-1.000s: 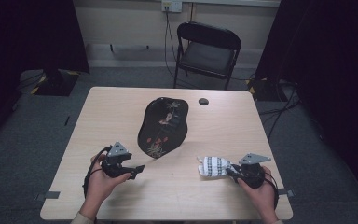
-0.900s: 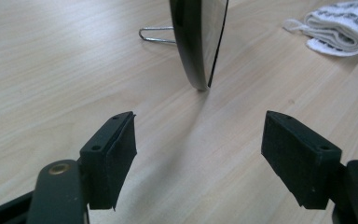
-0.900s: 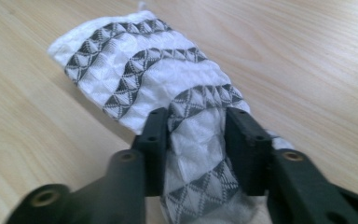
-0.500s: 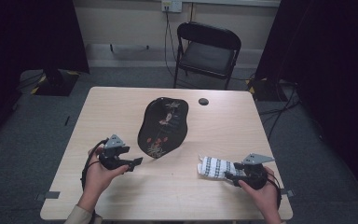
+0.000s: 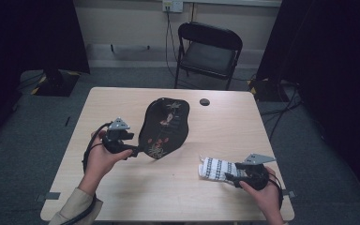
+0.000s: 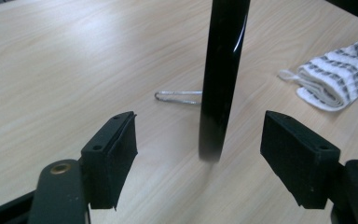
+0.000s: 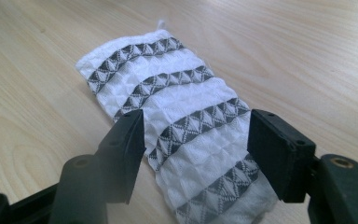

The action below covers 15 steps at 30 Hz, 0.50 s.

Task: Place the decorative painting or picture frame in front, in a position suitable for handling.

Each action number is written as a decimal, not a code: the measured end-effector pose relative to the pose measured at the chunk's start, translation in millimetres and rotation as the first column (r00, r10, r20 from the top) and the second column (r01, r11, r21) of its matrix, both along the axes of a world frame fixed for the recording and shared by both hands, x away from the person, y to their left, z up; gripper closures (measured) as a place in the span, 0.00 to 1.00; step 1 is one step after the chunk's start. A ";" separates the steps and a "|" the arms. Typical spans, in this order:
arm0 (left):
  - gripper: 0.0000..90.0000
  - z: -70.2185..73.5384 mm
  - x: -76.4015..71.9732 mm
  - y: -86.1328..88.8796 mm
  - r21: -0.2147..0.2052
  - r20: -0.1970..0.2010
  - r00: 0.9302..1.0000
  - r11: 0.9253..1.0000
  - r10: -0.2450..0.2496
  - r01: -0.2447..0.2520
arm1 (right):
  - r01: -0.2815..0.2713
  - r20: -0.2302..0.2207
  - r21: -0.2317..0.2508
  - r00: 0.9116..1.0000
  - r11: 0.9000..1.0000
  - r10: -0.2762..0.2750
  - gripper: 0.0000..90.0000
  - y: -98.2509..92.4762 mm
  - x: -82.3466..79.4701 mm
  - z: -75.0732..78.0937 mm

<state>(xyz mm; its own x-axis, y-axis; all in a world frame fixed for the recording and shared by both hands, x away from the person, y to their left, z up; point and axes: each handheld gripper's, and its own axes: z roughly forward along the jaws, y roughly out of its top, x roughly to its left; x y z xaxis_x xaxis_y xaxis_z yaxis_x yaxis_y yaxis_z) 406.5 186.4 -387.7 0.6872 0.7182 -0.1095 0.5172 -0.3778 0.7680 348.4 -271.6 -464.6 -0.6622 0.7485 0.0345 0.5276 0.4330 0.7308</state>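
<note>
since a second earlier the left gripper [image 5: 138,151] had risen beside the black tray [image 5: 165,126] mid-table, jaws released; right gripper [image 5: 228,177] was just opening over the striped cloth [image 5: 218,168] near the front edge. a bump might've toppled the propped tray.

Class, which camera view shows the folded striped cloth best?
The right gripper view: the folded striped cloth lies close between open jaws, its weave clear. The high view shows it small, and the left gripper view catches it at the edge.

One black tray [image 5: 164,126], one folded cloth [image 5: 215,168], one chair [image 5: 208,51], one table [image 5: 225,122].
</note>
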 end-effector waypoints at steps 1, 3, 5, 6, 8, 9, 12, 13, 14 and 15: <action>0.29 3.4 2.2 -1.6 -0.001 0.002 1.000 1.000 -0.005 0.005 | 0.000 0.002 0.001 1.000 1.000 0.000 0.41 0.2 -0.1 0.2; 0.29 9.4 6.2 -5.3 -0.003 0.014 1.000 1.000 -0.005 0.005 | -0.003 0.003 0.001 1.000 1.000 0.003 0.41 0.0 -0.1 0.4; 0.29 14.4 11.0 -9.7 -0.002 0.018 1.000 1.000 -0.009 0.009 | -0.004 0.006 0.002 1.000 1.000 0.004 0.41 -0.1 0.0 0.7; 0.30 14.4 11.0 -9.7 -0.002 0.018 1.000 1.000 -0.009 0.009 | -0.004 0.005 0.001 1.000 1.000 0.004 0.41 0.0 0.2 0.7; 0.30 20.8 18.3 -16.1 0.004 0.016 1.000 1.000 -0.009 0.009 | -0.010 0.005 0.001 1.000 1.000 0.010 0.41 0.7 0.5 0.5; 0.31 22.5 20.7 -18.2 0.007 0.021 1.000 1.000 -0.011 0.011 | -0.010 0.004 0.000 1.000 1.000 0.010 0.41 1.2 0.4 0.4; 0.34 25.8 26.6 -24.2 0.007 0.014 1.000 1.000 -0.021 0.021 | -0.012 0.008 0.001 1.000 1.000 0.012 0.41 1.2 0.7 0.8; 0.36 26.3 28.7 -25.3 0.006 0.016 0.999 0.999 -0.032 0.031 | -0.011 0.008 0.002 1.000 1.000 0.011 0.41 0.8 0.9 1.0; 0.38 26.3 28.7 -25.3 0.006 0.016 0.999 0.999 -0.032 0.031 | -0.011 0.008 0.005 1.000 1.000 0.011 0.41 0.4 1.0 1.0; 0.41 26.5 32.0 -28.1 0.001 0.010 0.999 0.999 -0.035 0.035 | -0.011 0.007 0.005 1.000 1.000 0.011 0.41 0.0 1.1 1.0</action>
<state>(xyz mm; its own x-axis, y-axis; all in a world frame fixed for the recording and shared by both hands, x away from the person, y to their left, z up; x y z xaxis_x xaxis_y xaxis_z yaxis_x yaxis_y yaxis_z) 438.5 158.3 -361.2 0.7128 0.6939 -0.1021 0.4962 -0.3961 0.7726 349.5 -271.6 -463.6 -0.6706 0.7410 0.0336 0.5174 0.4348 0.7370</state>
